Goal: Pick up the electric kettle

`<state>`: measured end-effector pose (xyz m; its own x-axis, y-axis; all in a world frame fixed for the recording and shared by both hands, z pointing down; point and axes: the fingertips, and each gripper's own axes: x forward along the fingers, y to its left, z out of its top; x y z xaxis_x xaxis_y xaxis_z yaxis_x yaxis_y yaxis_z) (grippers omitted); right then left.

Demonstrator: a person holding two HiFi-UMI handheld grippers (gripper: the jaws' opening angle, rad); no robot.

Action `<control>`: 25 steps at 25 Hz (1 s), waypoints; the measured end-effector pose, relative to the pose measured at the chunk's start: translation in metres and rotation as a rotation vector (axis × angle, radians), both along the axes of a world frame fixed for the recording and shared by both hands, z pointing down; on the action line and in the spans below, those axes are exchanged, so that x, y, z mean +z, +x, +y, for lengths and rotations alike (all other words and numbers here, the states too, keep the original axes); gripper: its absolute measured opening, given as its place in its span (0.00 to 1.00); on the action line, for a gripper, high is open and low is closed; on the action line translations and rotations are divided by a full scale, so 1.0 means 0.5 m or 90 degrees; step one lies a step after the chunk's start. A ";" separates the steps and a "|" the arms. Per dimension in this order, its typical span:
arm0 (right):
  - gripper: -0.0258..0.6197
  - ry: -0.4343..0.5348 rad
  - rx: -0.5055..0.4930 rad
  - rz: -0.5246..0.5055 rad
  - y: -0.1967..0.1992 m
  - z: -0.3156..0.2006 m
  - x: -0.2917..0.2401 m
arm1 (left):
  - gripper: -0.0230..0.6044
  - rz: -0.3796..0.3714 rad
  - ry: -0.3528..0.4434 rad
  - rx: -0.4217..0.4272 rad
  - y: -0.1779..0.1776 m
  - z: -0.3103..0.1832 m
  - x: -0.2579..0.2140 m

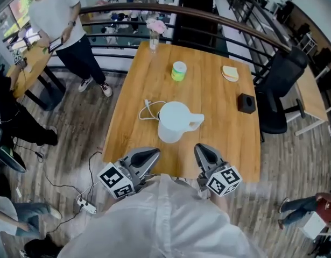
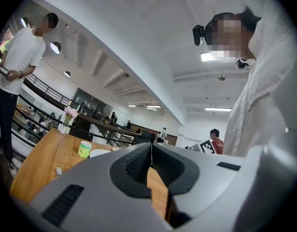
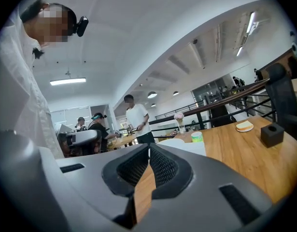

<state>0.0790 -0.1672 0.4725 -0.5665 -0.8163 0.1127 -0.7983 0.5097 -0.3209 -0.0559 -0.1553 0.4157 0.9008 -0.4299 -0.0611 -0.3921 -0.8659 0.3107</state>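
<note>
**Head view.** The kettle (image 1: 173,121) is standing upright on the wooden table (image 1: 224,112). Its handle is pointing to the picture's right, and its white cord (image 1: 149,110) is lying just beside it on the left. We are holding both grippers at the table's near edge. The left gripper (image 1: 153,153) is sitting short of the kettle's lower left, and the right gripper (image 1: 201,149) short of its lower right. Neither is touching the kettle, which is standing between and beyond the two tips.

**Left gripper view.** The jaws are meeting at the tips, with nothing between them. The kettle (image 2: 100,152) is showing as a white sliver just past the left jaw, beside a green cup (image 2: 84,149).

**Right gripper view.** The jaws are pressing together and gripping nothing. The kettle (image 3: 187,146) is peeking over the right jaw, ahead and to the right, with the green cup (image 3: 197,137) behind it.
</note>
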 end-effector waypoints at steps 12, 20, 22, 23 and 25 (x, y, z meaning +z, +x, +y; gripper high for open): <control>0.07 -0.001 0.032 0.069 0.094 -0.093 0.076 | 0.05 -0.035 -0.014 -0.075 -0.037 -0.014 0.013; 0.07 0.014 0.004 0.093 0.102 -0.128 0.108 | 0.05 -0.058 -0.025 -0.070 -0.032 -0.012 0.026; 0.07 0.013 -0.003 0.099 0.098 -0.135 0.119 | 0.05 -0.062 -0.028 -0.070 -0.035 -0.012 0.028; 0.07 0.011 -0.006 0.102 0.097 -0.138 0.125 | 0.05 -0.064 -0.029 -0.071 -0.035 -0.012 0.028; 0.11 0.003 -0.010 0.106 0.096 -0.144 0.136 | 0.05 -0.067 -0.031 -0.073 -0.036 -0.013 0.030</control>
